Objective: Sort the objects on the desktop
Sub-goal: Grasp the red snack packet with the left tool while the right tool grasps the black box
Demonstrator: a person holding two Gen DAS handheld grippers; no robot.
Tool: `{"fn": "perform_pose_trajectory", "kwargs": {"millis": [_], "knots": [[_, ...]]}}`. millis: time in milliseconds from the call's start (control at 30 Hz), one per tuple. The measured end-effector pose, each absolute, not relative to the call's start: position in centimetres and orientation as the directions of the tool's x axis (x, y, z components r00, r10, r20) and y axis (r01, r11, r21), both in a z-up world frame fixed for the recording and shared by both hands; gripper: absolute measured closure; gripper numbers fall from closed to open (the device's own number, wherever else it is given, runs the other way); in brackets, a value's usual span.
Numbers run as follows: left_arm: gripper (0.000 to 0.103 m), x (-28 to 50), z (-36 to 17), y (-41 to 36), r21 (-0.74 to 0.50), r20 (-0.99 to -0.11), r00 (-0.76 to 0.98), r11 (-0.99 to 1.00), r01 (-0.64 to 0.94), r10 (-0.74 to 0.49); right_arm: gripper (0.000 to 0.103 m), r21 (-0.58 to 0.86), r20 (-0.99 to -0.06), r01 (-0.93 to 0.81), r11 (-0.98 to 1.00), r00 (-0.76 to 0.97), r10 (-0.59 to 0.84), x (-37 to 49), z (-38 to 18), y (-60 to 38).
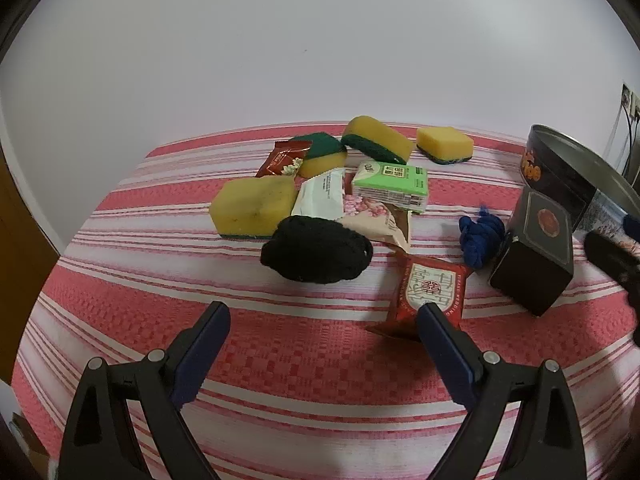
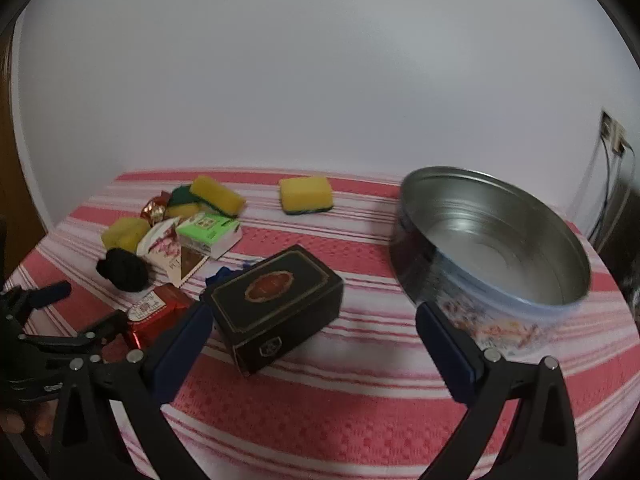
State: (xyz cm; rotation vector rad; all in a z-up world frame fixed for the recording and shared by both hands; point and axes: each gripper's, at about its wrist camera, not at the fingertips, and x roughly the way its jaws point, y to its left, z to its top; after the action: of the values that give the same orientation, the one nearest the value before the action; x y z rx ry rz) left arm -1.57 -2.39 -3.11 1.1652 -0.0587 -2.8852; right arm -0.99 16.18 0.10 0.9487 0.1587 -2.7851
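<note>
Both grippers, left and right, gape wide, empty, near the black box beside the round tin.

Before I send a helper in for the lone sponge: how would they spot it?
Start at the round metal tin on the striped cloth. Look toward the wall: one yellow sponge lies by itself, green side down, well apart from the heaped sponges and packets.
</note>
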Motion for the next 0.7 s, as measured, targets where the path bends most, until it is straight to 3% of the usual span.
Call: {"fn": "perform_pose_trajectory", "kwargs": {"millis": [367,700], "knots": [[0.007,-1.1,-2.6,-1.3,0.022,-0.696,-0.713,-0.99,-0.138,0.084,0.0,-0.104,-0.73,0.374,-0.922,-0.658,-0.184,-6.1,-3.2,13.7],[0.007,-2.5,-3.7,1.5,0.002,-0.736,-0.665,-0.981,-0.192,0.129,0.004,-0.098,-0.679,0.333,-0.938,-0.712,-0.182,-5.5,-2.7,14.7]]}}
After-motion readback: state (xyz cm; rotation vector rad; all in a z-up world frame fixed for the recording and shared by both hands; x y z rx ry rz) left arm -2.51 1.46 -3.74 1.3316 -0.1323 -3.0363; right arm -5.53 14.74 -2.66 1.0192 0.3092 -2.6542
